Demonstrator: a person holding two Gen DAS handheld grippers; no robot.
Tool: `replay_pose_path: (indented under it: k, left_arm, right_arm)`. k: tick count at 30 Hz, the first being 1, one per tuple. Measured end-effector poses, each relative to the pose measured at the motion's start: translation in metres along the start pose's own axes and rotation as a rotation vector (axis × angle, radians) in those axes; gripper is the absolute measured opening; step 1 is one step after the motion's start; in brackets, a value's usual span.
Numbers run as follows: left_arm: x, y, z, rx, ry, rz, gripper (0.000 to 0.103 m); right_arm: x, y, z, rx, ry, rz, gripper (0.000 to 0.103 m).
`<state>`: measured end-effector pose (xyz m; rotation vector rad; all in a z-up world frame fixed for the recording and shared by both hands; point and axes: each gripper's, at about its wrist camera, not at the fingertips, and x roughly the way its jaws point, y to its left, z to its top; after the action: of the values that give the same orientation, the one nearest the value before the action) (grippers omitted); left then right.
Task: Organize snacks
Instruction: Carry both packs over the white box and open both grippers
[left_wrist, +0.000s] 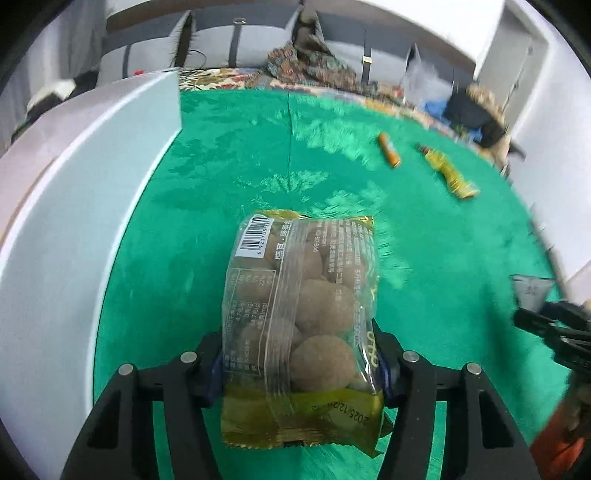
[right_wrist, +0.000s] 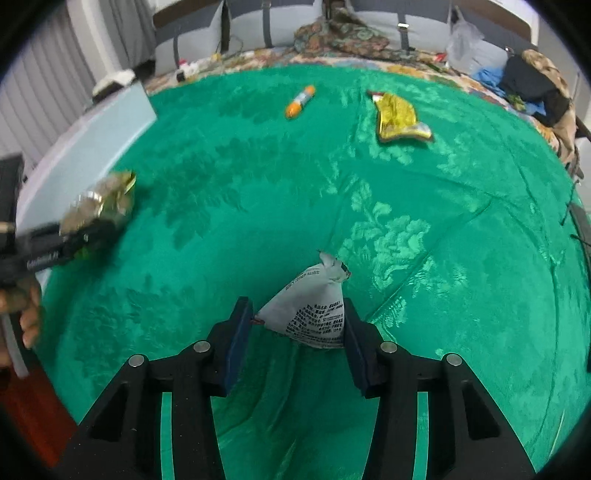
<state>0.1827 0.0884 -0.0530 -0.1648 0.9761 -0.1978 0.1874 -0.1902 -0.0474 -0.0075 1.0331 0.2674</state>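
Two packets held: left gripper (left_wrist: 301, 363) jaws clamp the clear cookie-ball bag (left_wrist: 301, 306) low, light and crushable. Right gripper (right_wrist: 299, 328) jaws narrow around the white pyramid sachet (right_wrist: 312, 314), soft, on the green bench (right_wrist: 258, 192).

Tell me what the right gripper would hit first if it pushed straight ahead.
Nothing close: beyond the white packet held by the right gripper lies bare green cloth. The yellow wrapper sits far ahead, slightly right; depth unclear.

Motion-blurred left claw (right_wrist: 86, 230), snack bag (right_wrist: 107, 195)
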Motion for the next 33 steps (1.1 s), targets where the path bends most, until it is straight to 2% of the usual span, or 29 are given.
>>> replay_pose_path:
  k: [5, 8, 11, 13, 16, 18, 21, 22, 24, 26, 28, 30, 33]
  left_arm:
    - [-0.071, 0.007, -0.014, -0.123, -0.092, -0.130, 0.060]
    - [-0.109, 0.025, -0.015, -0.186, -0.146, -0.154, 0.060]
    - [-0.151, 0.059, -0.017, -0.266, -0.202, -0.158, 0.060]
    - [-0.175, 0.082, -0.017, -0.296, -0.245, -0.128, 0.060]
    - [-0.206, 0.124, -0.020, -0.316, -0.292, -0.021, 0.061]
    - [-0.218, 0.157, -0.024, -0.338, -0.294, 0.077, 0.061]
    - [-0.222, 0.198, -0.034, -0.380, -0.276, 0.185, 0.063]
    - [-0.221, 0.214, -0.039, -0.394, -0.265, 0.245, 0.064]
    - [-0.219, 0.235, -0.049, -0.429, -0.237, 0.334, 0.072]
    - [-0.222, 0.251, -0.066, -0.464, -0.230, 0.363, 0.079]
    - [-0.229, 0.262, -0.082, -0.503, -0.243, 0.376, 0.080]
    - [-0.236, 0.265, -0.088, -0.522, -0.266, 0.391, 0.086]
    - [-0.245, 0.253, -0.091, -0.534, -0.331, 0.384, 0.091]
  right_arm:
    - [-0.038, 0.034, 0.016, -0.043, -0.070, 0.048, 0.049]
    - [-0.055, 0.072, 0.030, -0.097, -0.111, 0.109, 0.049]
    - [-0.074, 0.130, 0.046, -0.183, -0.160, 0.193, 0.049]
    - [-0.083, 0.166, 0.055, -0.223, -0.175, 0.248, 0.050]
    - [-0.092, 0.222, 0.068, -0.291, -0.189, 0.343, 0.050]
    - [-0.092, 0.261, 0.074, -0.334, -0.176, 0.405, 0.050]
    - [-0.085, 0.319, 0.080, -0.377, -0.139, 0.505, 0.050]
    - [-0.079, 0.340, 0.082, -0.387, -0.117, 0.539, 0.050]
    - [-0.067, 0.372, 0.086, -0.383, -0.074, 0.587, 0.059]
    - [-0.052, 0.403, 0.089, -0.353, -0.008, 0.656, 0.074]
    - [-0.045, 0.413, 0.088, -0.322, 0.028, 0.690, 0.073]
    - [-0.045, 0.411, 0.086, -0.301, 0.043, 0.710, 0.073]
    - [-0.048, 0.382, 0.081, -0.312, -0.013, 0.662, 0.073]
